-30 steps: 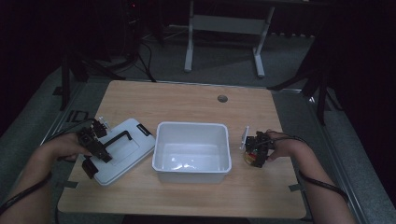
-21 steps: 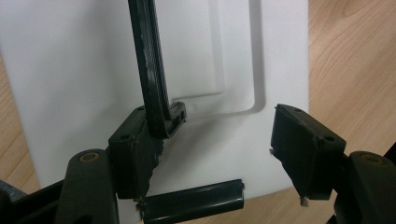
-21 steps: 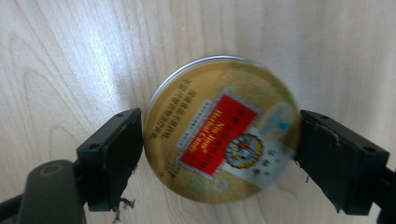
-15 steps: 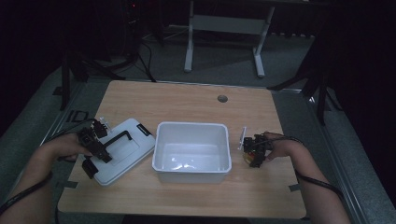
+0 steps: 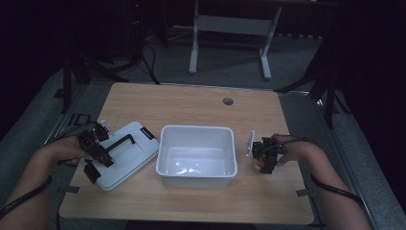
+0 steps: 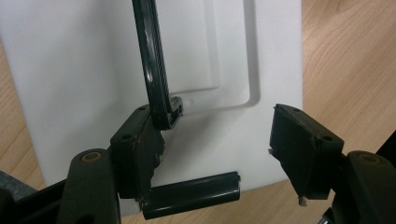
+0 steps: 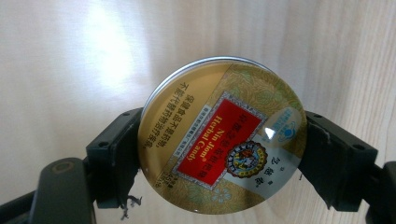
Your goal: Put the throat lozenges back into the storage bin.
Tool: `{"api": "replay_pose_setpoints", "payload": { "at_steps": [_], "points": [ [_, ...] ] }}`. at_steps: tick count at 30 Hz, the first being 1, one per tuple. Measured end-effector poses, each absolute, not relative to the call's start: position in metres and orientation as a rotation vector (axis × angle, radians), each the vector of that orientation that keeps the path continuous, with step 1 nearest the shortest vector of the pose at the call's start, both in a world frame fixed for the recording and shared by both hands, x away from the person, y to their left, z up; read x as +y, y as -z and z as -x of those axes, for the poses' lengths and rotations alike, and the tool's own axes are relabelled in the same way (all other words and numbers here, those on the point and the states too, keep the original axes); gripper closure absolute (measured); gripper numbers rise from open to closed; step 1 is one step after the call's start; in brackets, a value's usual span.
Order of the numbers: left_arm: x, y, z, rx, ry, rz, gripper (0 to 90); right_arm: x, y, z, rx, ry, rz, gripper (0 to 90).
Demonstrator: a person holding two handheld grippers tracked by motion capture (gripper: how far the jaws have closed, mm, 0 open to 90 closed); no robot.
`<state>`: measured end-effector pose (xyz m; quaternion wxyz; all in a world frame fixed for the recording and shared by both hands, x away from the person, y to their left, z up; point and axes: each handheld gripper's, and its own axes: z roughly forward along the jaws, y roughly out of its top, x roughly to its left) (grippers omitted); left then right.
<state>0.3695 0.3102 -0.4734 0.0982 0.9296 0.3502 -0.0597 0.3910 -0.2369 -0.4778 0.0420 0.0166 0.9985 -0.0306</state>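
A white box lid [image 5: 130, 149] with a black handle [image 5: 119, 142] lies flat on the table, left of a white bin [image 5: 197, 130]. My left gripper [image 5: 101, 156] hovers over the lid's left end, open. In the left gripper view the handle's end [image 6: 161, 84] rests against the left jaw, and the right jaw stands well clear of it; the gripper [image 6: 215, 122] has only bare lid between its pads. My right gripper [image 5: 264, 159], just right of the bin, is shut on a round gold candy tin [image 7: 219, 140] with a red label, held above the wood by its rim [image 7: 222, 125].
The wooden table [image 5: 191, 103] has a round cable hole [image 5: 228, 101] at the back. A short black bar [image 6: 191, 193] lies at the lid's near edge. Desk legs stand on the dark floor behind the table. The bin holds nothing I can see.
My right gripper has risen slightly with the tin in it. The left gripper and the lid have stayed where they were.
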Motion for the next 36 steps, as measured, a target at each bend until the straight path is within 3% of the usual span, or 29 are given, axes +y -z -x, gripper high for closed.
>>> {"api": "replay_pose_setpoints", "payload": {
  "at_steps": [22,36],
  "points": [
    [0.308,0.469,-0.369,1.018,0.175,-2.762,33.3,-0.197,0.383,-0.358,2.978,0.013,0.181,20.4],
    [0.309,0.468,-0.368,1.02,0.179,-2.768,33.3,-0.157,0.364,-0.361,2.95,-0.013,0.24,20.4]
  ]
}}
